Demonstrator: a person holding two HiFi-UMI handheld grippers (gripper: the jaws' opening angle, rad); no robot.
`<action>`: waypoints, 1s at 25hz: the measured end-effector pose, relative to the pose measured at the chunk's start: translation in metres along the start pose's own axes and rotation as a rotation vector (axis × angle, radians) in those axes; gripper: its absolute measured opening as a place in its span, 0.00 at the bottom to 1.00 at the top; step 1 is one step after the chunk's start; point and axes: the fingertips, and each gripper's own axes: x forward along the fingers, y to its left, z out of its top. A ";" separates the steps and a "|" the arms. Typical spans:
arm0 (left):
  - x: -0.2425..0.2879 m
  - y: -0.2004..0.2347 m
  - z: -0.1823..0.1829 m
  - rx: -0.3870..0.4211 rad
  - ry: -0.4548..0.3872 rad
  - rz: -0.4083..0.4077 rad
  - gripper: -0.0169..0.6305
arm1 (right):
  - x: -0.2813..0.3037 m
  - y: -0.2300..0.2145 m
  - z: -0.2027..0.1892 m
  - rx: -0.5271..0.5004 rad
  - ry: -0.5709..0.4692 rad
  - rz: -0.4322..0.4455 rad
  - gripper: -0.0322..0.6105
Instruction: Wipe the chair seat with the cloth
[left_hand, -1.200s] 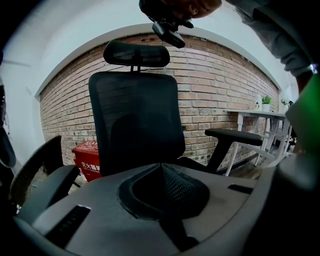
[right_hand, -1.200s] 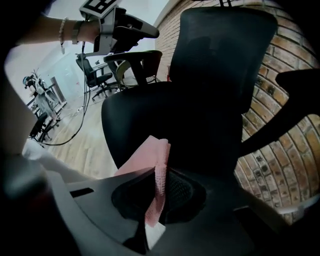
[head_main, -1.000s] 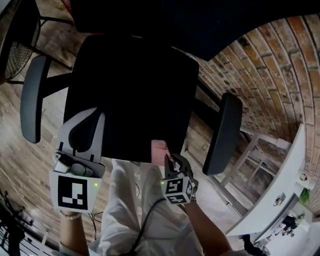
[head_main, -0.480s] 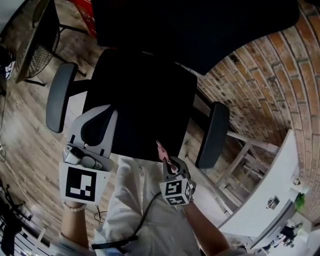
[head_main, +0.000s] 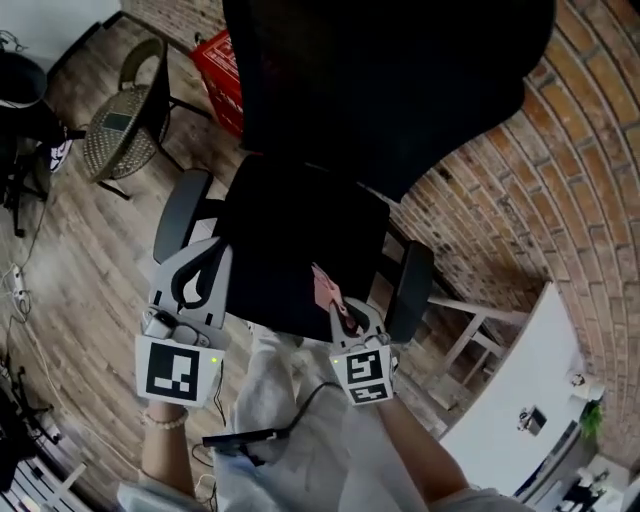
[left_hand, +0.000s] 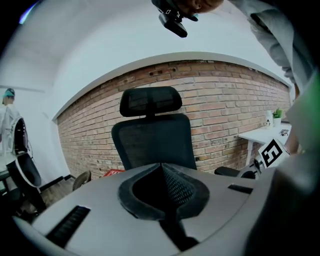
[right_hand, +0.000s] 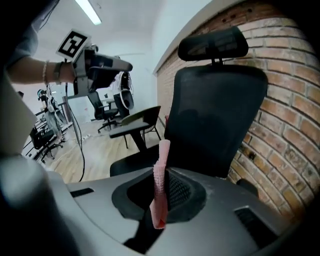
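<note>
A black mesh office chair with a tall backrest (head_main: 390, 90) and a headrest stands against a red brick wall (head_main: 560, 170) on a pale wooden floor (head_main: 80, 250). Its black seat (head_main: 300, 235) sits between two grey padded armrests, one on the left (head_main: 183, 215) and one on the right (head_main: 410, 290).

A person stands at the near edge of the seat, holding a grey two-jaw gripper in each hand. The right gripper (head_main: 340, 306) has its jaws pressed together on a small pink cloth (head_main: 323, 287). The cloth stands up as a narrow strip from between the jaws, over the near right part of the seat. Whether it touches the seat cannot be told. In the right gripper view the cloth (right_hand: 161, 190) sticks up in front of the backrest.

The left gripper (head_main: 207, 250) hovers over the near left corner of the seat, just beside the left armrest. Its jaws meet at the tips with nothing between them.

Far left on the floor stand a round wicker chair (head_main: 122, 130) and a red crate (head_main: 220, 65). A white desk (head_main: 510, 400) stands at the right.
</note>
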 end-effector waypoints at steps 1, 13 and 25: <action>-0.008 0.003 0.009 -0.003 -0.007 0.012 0.05 | -0.008 -0.003 0.015 -0.012 -0.027 -0.001 0.13; -0.090 0.003 0.082 0.032 -0.050 0.080 0.05 | -0.089 -0.004 0.146 -0.097 -0.260 0.063 0.14; -0.128 0.005 0.105 0.109 -0.059 0.137 0.05 | -0.149 0.012 0.218 -0.142 -0.429 0.120 0.13</action>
